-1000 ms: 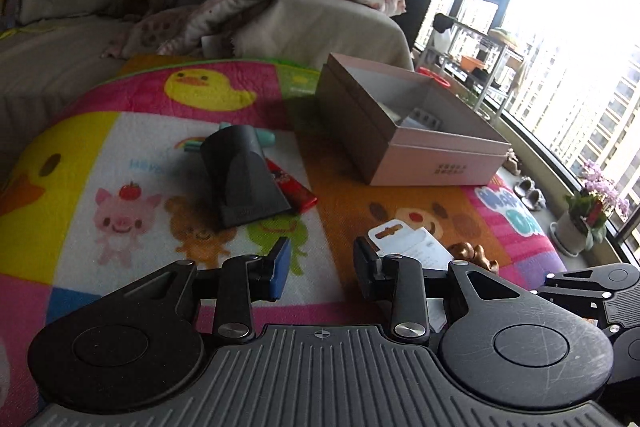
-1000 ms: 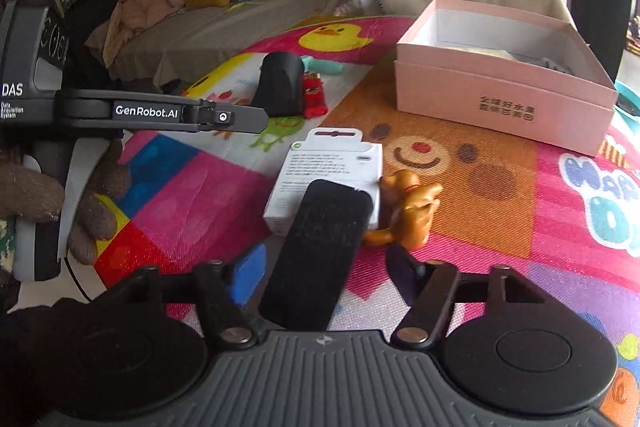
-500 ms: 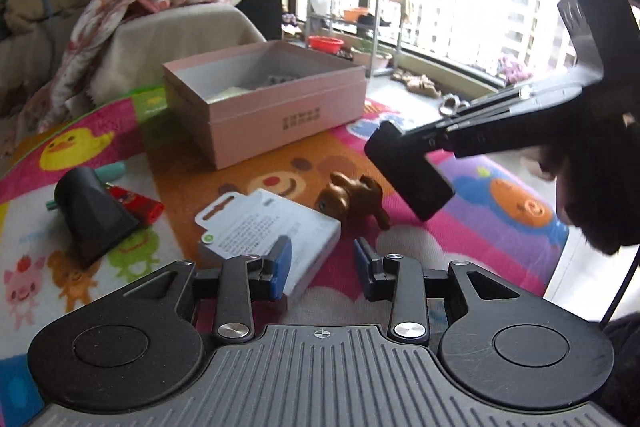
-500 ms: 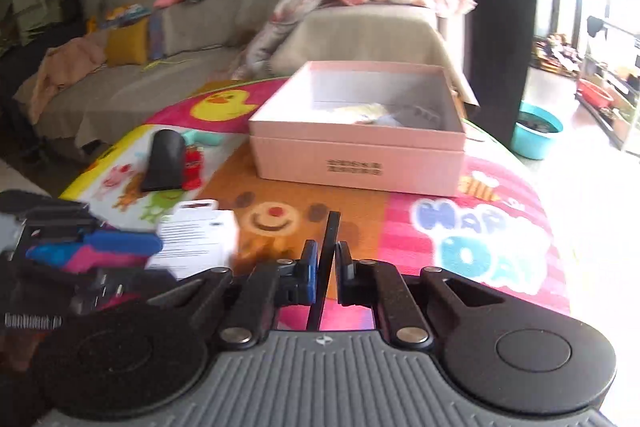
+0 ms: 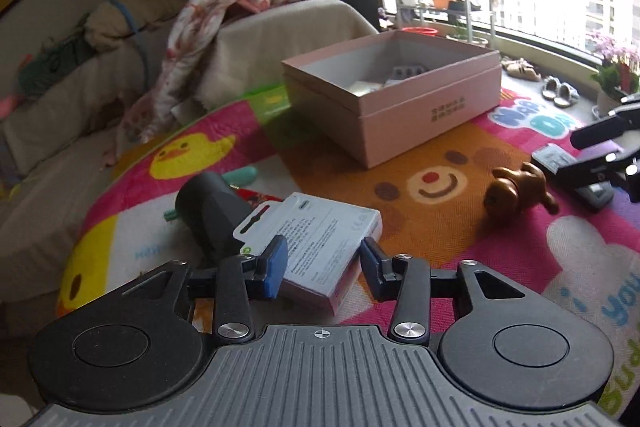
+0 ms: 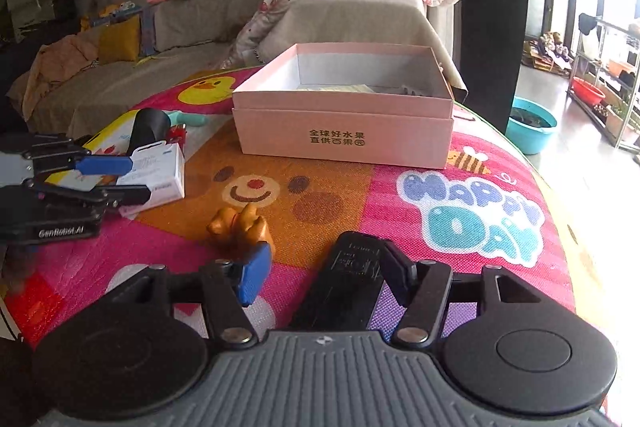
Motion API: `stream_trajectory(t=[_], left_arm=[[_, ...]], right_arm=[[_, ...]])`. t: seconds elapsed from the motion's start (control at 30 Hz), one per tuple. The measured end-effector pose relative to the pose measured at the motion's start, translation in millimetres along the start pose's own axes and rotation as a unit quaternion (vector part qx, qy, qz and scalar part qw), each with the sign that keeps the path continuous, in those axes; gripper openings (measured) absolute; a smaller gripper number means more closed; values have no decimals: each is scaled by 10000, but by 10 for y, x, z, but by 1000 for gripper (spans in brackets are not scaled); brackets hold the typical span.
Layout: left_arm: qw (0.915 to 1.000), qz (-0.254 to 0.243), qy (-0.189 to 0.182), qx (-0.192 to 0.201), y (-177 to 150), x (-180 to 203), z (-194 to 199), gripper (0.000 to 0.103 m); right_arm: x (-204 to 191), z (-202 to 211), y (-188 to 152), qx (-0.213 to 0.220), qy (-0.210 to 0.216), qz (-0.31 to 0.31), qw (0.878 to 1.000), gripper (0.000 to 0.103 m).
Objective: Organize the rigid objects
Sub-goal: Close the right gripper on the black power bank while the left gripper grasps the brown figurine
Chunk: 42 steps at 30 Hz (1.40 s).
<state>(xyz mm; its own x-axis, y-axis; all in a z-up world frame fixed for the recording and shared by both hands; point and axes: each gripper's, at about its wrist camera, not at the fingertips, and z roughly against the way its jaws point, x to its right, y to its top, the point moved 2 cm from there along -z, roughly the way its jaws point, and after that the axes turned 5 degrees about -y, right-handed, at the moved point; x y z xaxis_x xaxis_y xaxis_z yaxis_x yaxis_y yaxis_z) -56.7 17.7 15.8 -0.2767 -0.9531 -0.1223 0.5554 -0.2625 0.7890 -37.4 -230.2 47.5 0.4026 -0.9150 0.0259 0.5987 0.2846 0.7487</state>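
Observation:
My left gripper (image 5: 325,269) is low over a white retail package (image 5: 320,243) that lies on the colourful mat. The package is between its blue pads, and I see a gap at the right pad as the jaws are opening. The right wrist view shows the same gripper (image 6: 139,179) astride the package (image 6: 164,167). My right gripper (image 6: 325,277) is opening too. A flat black slab (image 6: 352,279) lies on the mat between its fingers, against the right one and far from the left pad. Beyond them stands the open pink box (image 5: 440,111) (image 6: 280,131) with a few items inside.
A brown toy dog (image 5: 516,187) (image 6: 240,227) lies between the two grippers. A black cone-shaped piece (image 5: 208,211), a red item (image 5: 256,197) and a teal one (image 5: 244,175) sit far left. A sofa with a blanket stands behind the mat, and a blue basin (image 6: 532,127) sits on the floor.
The right gripper was shut on the black slab held edge-on; now its jaws have spread and the slab lies flat. The left gripper has come up around the white package.

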Motion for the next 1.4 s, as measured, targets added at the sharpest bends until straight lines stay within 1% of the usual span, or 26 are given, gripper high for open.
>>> stream_trajectory(t=[0.03,0.07,0.13,0.17,0.2,0.23,0.3,0.33,0.37,0.4,0.47,0.5,0.57,0.67,0.73,0.83,0.87,0.9,1.0,1.07,1.1,1.2,1.27,1.3,1.37,1.4], left_arm=[[9997,66,-193,97,26,-20,39,42],[9987,84,-468,175,54,-10,78,42],[9910,-17,-1328,180,118,105,127,42],[9853,-161,-1696,90,138,197,119,43],[9805,-368,-1929,-70,134,306,93,46],[9767,-596,-2045,-246,119,410,59,46],[9714,-1011,-2071,-562,51,617,-17,45],[9687,-1105,-2120,-674,20,682,-54,44],[9682,-1116,-2150,-623,19,711,-52,41],[9659,-1079,-2255,-681,31,733,-69,40],[9612,-982,-2456,-787,61,770,-100,41],[9592,-996,-2522,-794,58,799,-106,43],[9570,-1132,-2563,-755,61,862,-118,44],[9540,-1109,-2674,-787,86,875,-144,44],[9538,-1229,-2636,-758,117,871,-135,45],[9631,-1408,-2263,-362,248,791,-89,45],[9646,-1461,-2179,-272,305,768,-82,44],[9633,-1544,-2182,-225,351,758,-92,44],[9517,-1953,-2365,-160,461,781,-186,45],[9449,-2218,-2400,-216,506,810,-286,45],[9411,-2334,-2428,-284,522,827,-352,47],[9315,-2438,-2659,-457,536,870,-506,46],[9273,-2430,-2778,-620,492,925,-580,46],[9273,-2431,-2777,-623,472,951,-592,45],[9290,-2342,-2807,-583,453,971,-579,45],[9316,-2248,-2796,-583,445,968,-583,45]], right_arm=[[-18,7,0,39,-32,60,10000,64],[-23,11,1,71,-75,99,9999,65],[6,20,4,130,-187,81,9997,66],[37,18,5,144,-237,20,9996,67],[69,19,6,152,-280,-50,9995,68],[114,19,4,155,-332,-144,9992,68],[203,16,-7,137,-414,-327,9985,69],[252,14,-25,125,-442,-414,9981,69],[296,8,-46,102,-466,-494,9976,70],[336,-9,-63,68,-484,-571,9972,70],[409,-48,-110,-25,-506,-757,9958,70],[449,-77,-131,-76,-498,-869,9949,70],[484,-80,-154,5,-466,-1014,9938,73],[488,-85,-161,50,-435,-1069,9933,76],[491,-86,-169,75,-412,-1076,9933,76],[505,-84,-172,95,-373,-1108,9931,77],[503,-86,-175,99,-354,-1116,9931,79],[504,-88,-176,101,-337,-1117,9931,79],[495,-96,-171,86,-303,-1096,9935,82],[501,-95,-173,82,-300,-1090,9936,82],[505,-93,-174,85,-291,-1096,9935,82],[522,-92,-178,95,-230,-1143,9931,84],[531,-94,-178,96,-170,-1172,9929,86],[538,-94,-181,98,-140,-1189,9928,86],[552,-95,-185,106,-74,-1233,9923,89],[558,-95,-187,114,-37,-1256,9920,90]])
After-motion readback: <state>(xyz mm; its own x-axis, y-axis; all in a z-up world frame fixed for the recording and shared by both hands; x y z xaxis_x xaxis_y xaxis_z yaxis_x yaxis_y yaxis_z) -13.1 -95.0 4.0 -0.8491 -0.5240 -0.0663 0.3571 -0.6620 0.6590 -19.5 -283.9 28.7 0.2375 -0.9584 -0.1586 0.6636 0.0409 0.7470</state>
